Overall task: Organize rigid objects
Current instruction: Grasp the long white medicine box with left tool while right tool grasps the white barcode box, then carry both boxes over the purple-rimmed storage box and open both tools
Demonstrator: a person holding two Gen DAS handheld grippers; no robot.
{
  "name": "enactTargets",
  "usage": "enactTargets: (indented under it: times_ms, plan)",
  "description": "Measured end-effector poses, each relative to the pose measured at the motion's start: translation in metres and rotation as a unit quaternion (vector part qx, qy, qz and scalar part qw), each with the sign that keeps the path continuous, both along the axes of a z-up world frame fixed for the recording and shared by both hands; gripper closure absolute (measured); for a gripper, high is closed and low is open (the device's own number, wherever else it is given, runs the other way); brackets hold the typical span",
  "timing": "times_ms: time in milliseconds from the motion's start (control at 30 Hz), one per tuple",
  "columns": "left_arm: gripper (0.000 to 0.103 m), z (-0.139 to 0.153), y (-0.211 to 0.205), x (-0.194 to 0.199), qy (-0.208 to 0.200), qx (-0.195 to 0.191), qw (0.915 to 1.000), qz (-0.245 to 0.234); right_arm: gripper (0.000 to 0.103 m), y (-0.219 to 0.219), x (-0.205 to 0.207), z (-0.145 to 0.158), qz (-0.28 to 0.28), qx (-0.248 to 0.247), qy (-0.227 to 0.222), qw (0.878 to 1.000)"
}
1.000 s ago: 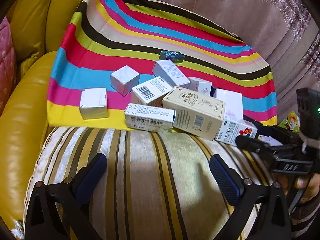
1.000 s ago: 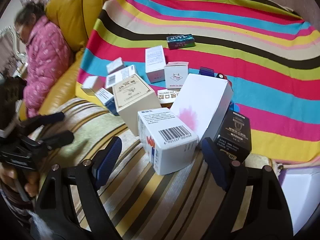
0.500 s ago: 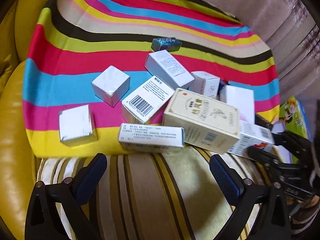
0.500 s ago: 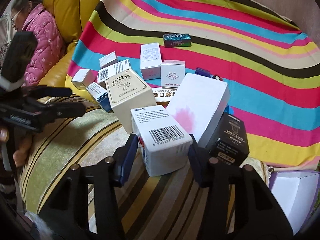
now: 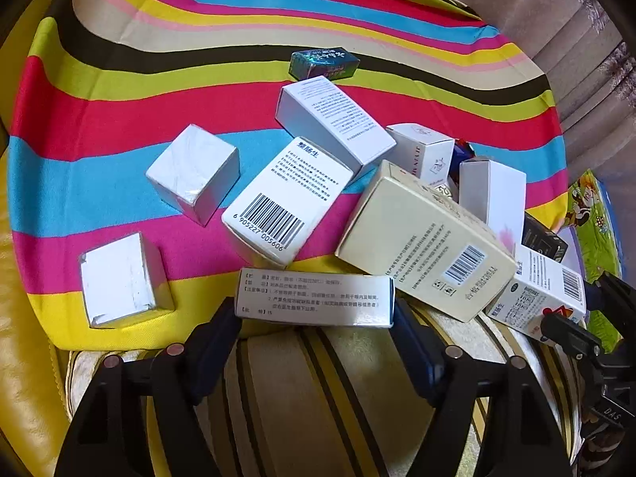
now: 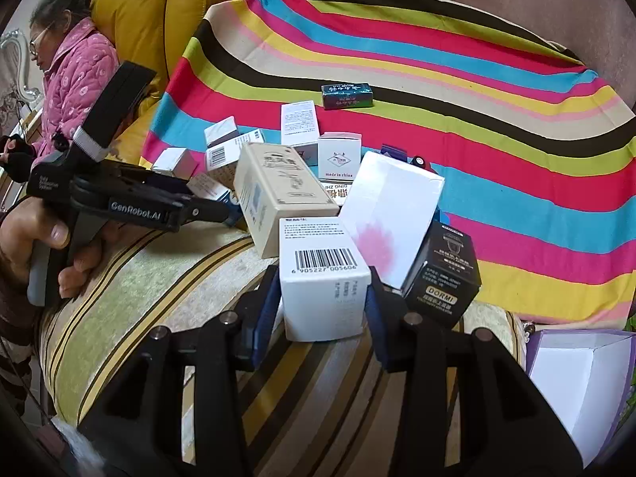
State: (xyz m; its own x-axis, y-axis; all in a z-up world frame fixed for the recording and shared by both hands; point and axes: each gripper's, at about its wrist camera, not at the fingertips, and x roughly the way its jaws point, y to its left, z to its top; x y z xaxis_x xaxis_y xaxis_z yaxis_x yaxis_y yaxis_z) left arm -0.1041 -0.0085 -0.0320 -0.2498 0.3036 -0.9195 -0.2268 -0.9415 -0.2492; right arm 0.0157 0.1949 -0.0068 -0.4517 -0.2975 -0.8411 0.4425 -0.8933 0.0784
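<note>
A: Striped cloth (image 5: 119, 127) over a yellow sofa (image 6: 131, 20), striped cushion (image 5: 318, 397) in front. Boxes piled where cloth meets cushion.

B: Left gripper (image 5: 314, 318)?

A: Jaws have just been closing, now about half open around a long white box (image 5: 314, 298) lying flat at the cloth's edge. Pads at both of its ends, seem to touch.

B: Right gripper (image 6: 324, 298)?

A: Jaws have been closing too, now narrow, pads pressed on both sides of a white barcode box (image 6: 324, 274) standing on the cushion. Cream box (image 6: 278, 194) just behind it, black box (image 6: 441, 274) beside it on the right.

B: Others?

A: Two silver-white cubes (image 5: 194, 173) apart on the left, dark green box (image 5: 324, 63) alone further back. Person in a pink jacket (image 6: 75, 75) on the sofa.
</note>
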Motion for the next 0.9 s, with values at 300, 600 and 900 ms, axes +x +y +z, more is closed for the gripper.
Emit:
enactTargets:
  times_ms: [300,600,900]
  plan:
    - [0.027,0.015,-0.004,0.015,0.03,-0.01,0.9993,0.018,0.057,0.011,0.01,0.01,-0.012,-0.011,0.012,1.0]
    - [0.027,0.048,-0.001,0.058,0.105,0.004,0.9934,0.047,0.057,0.035,0.027,0.026,-0.036,-0.024,0.033,0.999]
    - [0.027,0.073,0.056,0.078,0.145,0.037,0.9887,-0.013,0.057,0.088,0.046,0.047,-0.1,-0.032,0.058,0.993]
